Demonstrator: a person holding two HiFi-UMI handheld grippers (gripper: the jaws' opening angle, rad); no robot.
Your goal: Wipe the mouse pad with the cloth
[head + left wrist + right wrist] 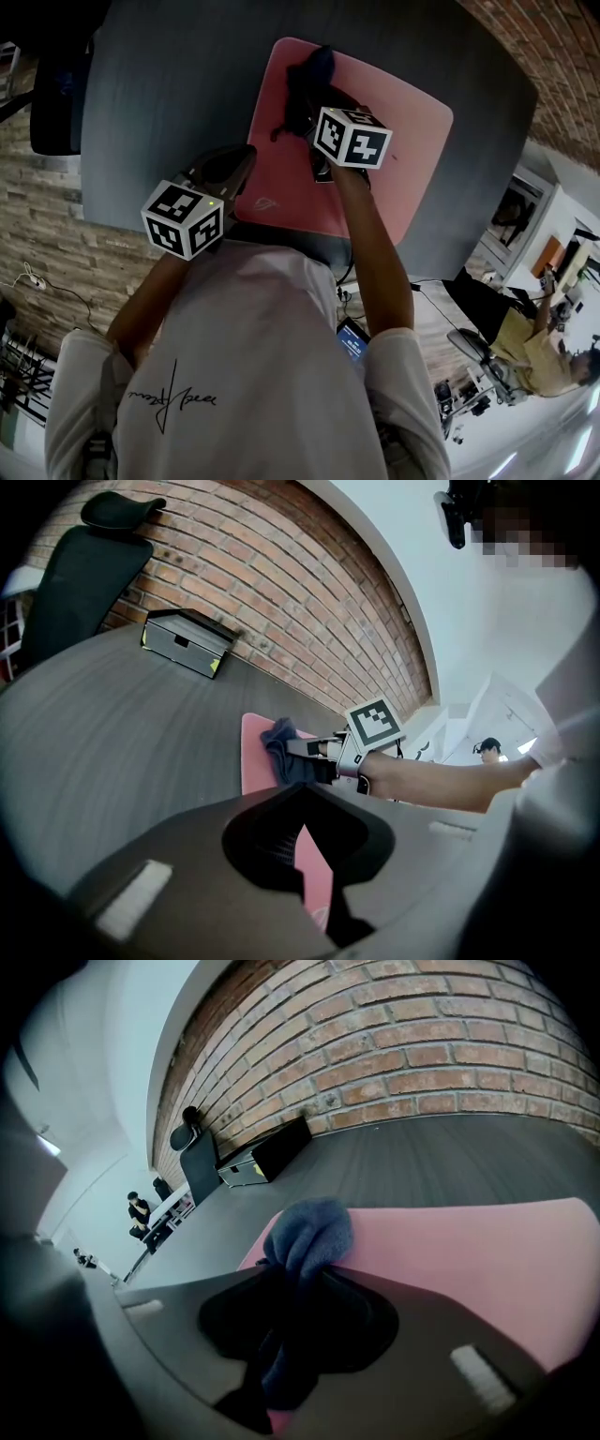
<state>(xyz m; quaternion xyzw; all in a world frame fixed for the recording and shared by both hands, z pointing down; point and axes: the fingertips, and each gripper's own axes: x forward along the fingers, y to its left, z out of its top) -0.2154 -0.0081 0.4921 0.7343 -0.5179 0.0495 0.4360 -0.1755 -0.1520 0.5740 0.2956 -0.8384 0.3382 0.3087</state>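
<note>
A pink mouse pad (pixel 394 141) lies on the dark grey table (pixel 159 84). My right gripper (pixel 314 108) is shut on a bunched dark blue cloth (pixel 311 75) that rests on the pad's far left part. The cloth (pixel 317 1227) bulges out ahead of the right jaws (pixel 291 1274) onto the pad (pixel 469 1251). My left gripper (pixel 247 156) is shut with nothing in it, its tips at the pad's left edge. In the left gripper view, the pad (pixel 253 752) shows past the closed tips (pixel 302 789), with the cloth (pixel 286 757) and right gripper beyond.
A black box (pixel 183 641) stands at the table's far side by the brick wall, also seen as a box (pixel 267 1155). An office chair (pixel 56 103) stands off the table's left. The table's near edge runs just in front of the pad.
</note>
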